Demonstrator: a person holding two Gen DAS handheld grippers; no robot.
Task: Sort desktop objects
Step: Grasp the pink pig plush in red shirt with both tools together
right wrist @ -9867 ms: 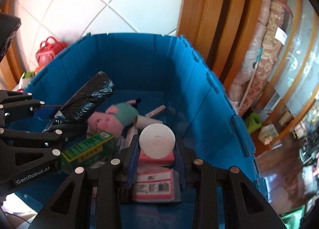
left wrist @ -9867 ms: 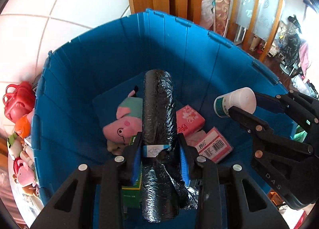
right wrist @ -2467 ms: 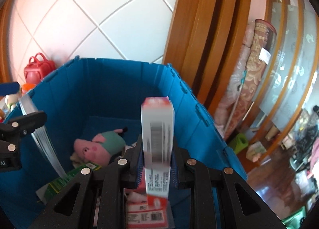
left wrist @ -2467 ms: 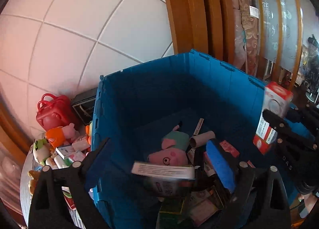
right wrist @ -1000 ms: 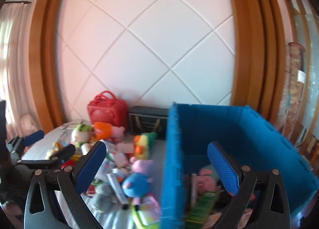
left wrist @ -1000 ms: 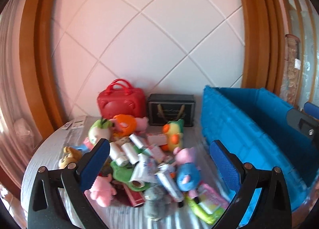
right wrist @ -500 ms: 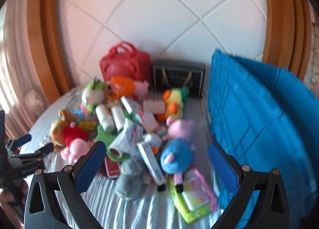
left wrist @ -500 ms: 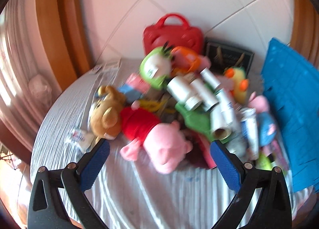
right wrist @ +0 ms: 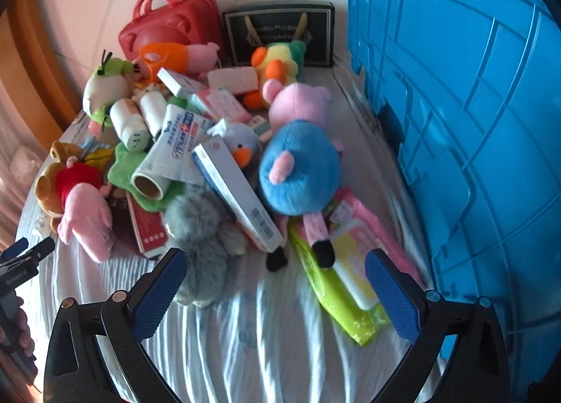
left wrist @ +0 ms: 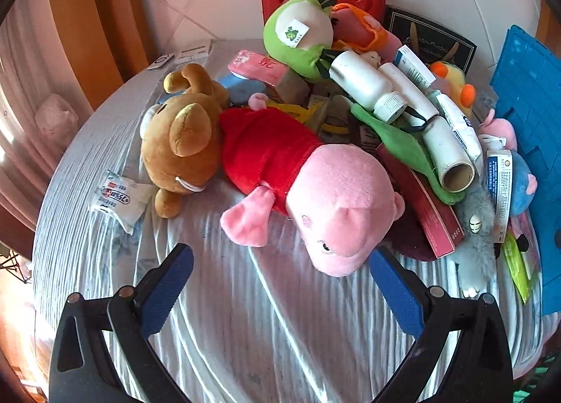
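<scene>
**Two empty grabbers over a big pile of toys**

In the left wrist view, the left gripper (left wrist: 280, 284) sits at the bottom of the frame with its blue pads spread wide and nothing between them. Right above it, in the middle of the frame, lies the pink pig in a red dress (left wrist: 308, 175), flat on its side on the striped cloth (left wrist: 245, 326). The jaws are wide, I think, because the pig is fat and soft and needs a big bite. A brown bear (left wrist: 182, 143) leans on the pig's left side, touching it. The white bottle (left wrist: 364, 84) and the paper roll (left wrist: 445, 154) rest on top of the heap at upper right (they look ready to roll off if the pile is bumped). A strip of the blue bin (left wrist: 529, 94) shows at the right edge.

In the right wrist view, the right gripper (right wrist: 275, 278) is at the bottom, also wide open and holding nothing. The grey fluffy toy (right wrist: 203, 238) lies just above its left pad, and the blue and pink pig (right wrist: 301, 161) is in the middle, lying over a green and pink packet (right wrist: 350, 284). The bin (right wrist: 473, 129) fills the right side, standing close to the pile, so each thing has only a short trip. Many things wait on the table, so the sorting looks far from done.
</scene>
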